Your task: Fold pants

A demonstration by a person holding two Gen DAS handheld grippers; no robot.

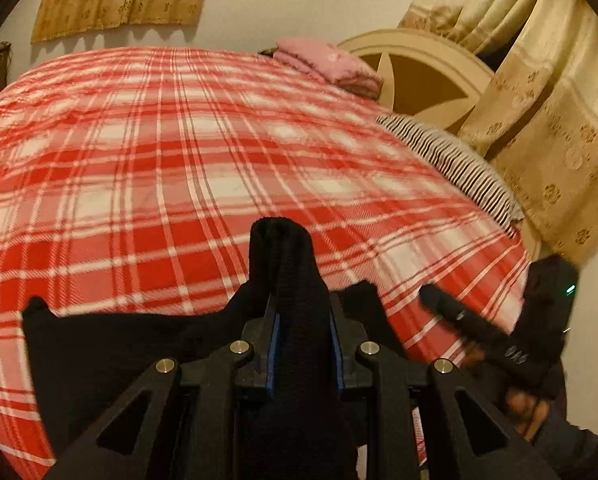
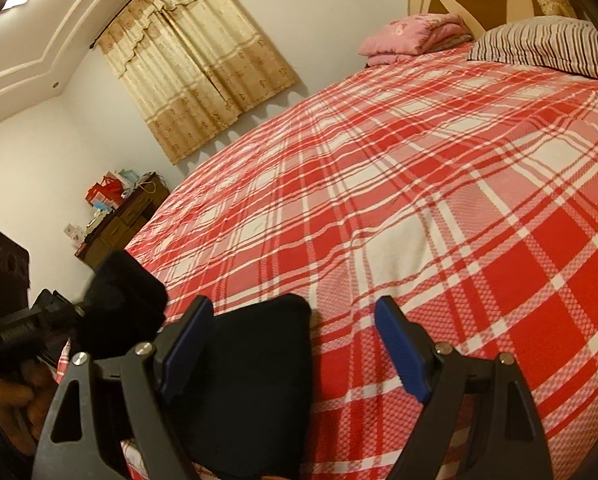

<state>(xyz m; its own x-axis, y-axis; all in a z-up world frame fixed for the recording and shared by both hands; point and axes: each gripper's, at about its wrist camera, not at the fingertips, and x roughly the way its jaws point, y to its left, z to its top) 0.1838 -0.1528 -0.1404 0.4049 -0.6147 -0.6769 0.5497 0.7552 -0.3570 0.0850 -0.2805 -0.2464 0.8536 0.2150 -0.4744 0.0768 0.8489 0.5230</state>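
Here we see one black pants (image 1: 287,280) pinched between left gripper (image 1: 303,316) fingers, right gripper (image 2: 295,344) fingers spread wide, empty, over the bed (image 2: 419,184).

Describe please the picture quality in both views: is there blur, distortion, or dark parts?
Left wrist view: the fisheye bends the plaid bedspread into a dome, the corners are dark, and the black pants in the left tool show almost no detail. Right wrist view: the same bending, warm dim light, and the open right tool is sharp while the left edge is blurred.

My left gripper (image 1: 303,320) pads are buried in the black pants (image 1: 283,264); below my right gripper (image 2: 295,344), the fabric runs off-frame.
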